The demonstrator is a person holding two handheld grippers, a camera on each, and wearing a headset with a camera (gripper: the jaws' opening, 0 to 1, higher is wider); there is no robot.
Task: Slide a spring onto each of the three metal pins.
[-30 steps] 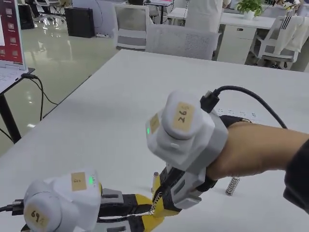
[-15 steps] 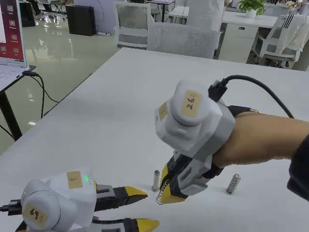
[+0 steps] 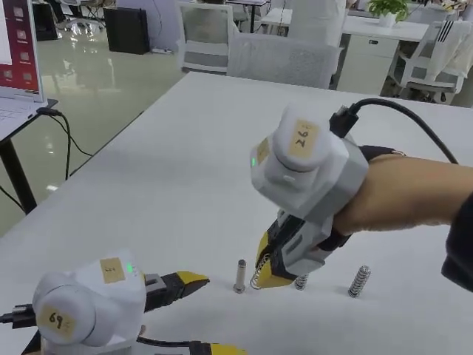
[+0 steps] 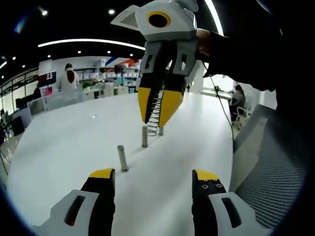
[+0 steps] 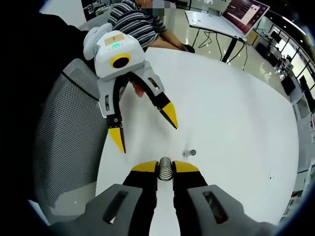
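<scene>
Here the right gripper [image 3: 270, 278] clamps its jaws on a spring [image 5: 166, 169] beside the bare pin [image 3: 241, 275]; left gripper [image 4: 153, 174] jaws apart.

Open-plan office. Large white table [image 3: 170, 170]; grey mesh chair [image 3: 284, 63] at its far edge. Laptop [image 3: 15, 44] on side stand beyond table's left edge, black cable [image 3: 69, 140] hanging from it. Glossy pale floor [image 3: 103, 81]. More white desks [image 3: 369, 29] and swivel chairs behind, potted plant [image 3: 384, 9] on one. Left gripper view: curved ceiling light strip [image 4: 93, 42], recessed spotlights. Right gripper view: person in striped shirt [image 5: 133, 22] seated beyond table.
</scene>
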